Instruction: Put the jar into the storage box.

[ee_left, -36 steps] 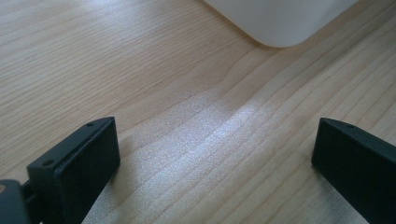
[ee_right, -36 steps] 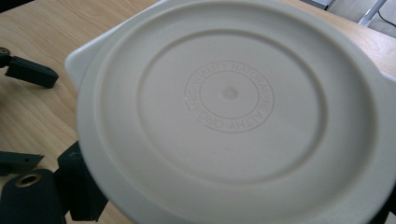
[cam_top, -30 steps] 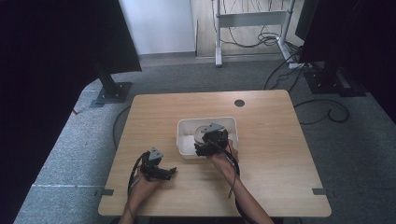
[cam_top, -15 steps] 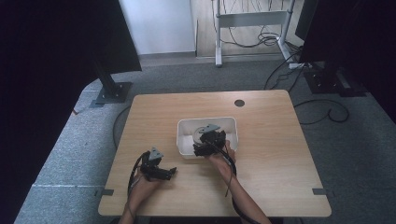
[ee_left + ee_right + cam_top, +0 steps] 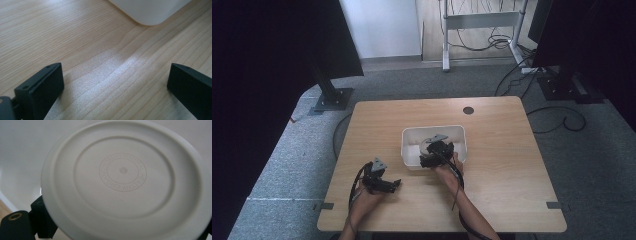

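White, round and embossed, the lid [image 5: 122,177] faces the right claw's [image 5: 435,152] camera flat-on, pinched by that claw inside the bin [image 5: 409,137], while the left claw [image 5: 382,181] gapes empty over bare counter [image 5: 502,130] beside the bin.

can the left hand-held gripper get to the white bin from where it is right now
Probably yes. The left hand-held gripper is open over bare table, with nothing between it and the white bin near corner.
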Motion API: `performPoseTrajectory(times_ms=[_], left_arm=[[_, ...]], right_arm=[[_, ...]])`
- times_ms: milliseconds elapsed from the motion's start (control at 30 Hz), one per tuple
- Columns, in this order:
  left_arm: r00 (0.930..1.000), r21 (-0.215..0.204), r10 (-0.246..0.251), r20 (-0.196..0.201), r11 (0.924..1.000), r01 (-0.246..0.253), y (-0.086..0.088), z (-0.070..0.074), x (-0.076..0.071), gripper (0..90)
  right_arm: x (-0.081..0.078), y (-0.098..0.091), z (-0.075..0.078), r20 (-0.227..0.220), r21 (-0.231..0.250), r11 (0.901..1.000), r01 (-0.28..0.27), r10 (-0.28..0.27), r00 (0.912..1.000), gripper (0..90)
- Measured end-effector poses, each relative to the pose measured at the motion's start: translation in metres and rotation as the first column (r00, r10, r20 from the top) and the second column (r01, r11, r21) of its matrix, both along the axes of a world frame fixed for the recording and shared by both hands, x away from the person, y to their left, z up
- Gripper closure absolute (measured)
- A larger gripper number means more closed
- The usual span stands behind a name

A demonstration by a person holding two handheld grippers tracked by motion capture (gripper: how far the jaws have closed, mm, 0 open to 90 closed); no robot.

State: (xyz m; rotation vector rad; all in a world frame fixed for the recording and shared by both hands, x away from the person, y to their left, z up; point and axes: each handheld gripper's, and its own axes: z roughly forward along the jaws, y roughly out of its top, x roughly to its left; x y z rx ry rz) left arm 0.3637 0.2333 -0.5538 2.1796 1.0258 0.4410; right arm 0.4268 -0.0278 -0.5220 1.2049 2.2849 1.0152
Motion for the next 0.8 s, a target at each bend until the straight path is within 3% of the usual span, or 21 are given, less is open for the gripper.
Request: performPoseTrajectory(times_ms=[233,367,567,800], left_arm=[[1.0,0.0,-0.001,0.0,1.0,0.001,0.0,0.0,0.0,0.5],[1.0,0.0,-0.001,0.0,1.0,0.001,0.0,0.0,0.0,0.5],[1.0,0.0,-0.001,0.0,1.0,0.001,0.0,0.0,0.0,0.6],[1.0,-0.001,0.0,-0.001,1.0,0.0,0.0,0.0,0.0,0.5]], right_arm=[[0.004,-0.002,0.002,-0.06,0.002,0.9999,-0.013,0.013,0.9981,8.3],[0.005,-0.002,0.002,-0.063,0.003,0.9999,-0.011,0.011,0.9979,7.8],[0.004,-0.003,0.007,-0.031,0.018,0.9994,-0.031,0.032,0.999,0.3],[-0.002,-0.005,0.013,0.002,-0.004,0.9987,-0.05,0.05,0.9987,0.1]])
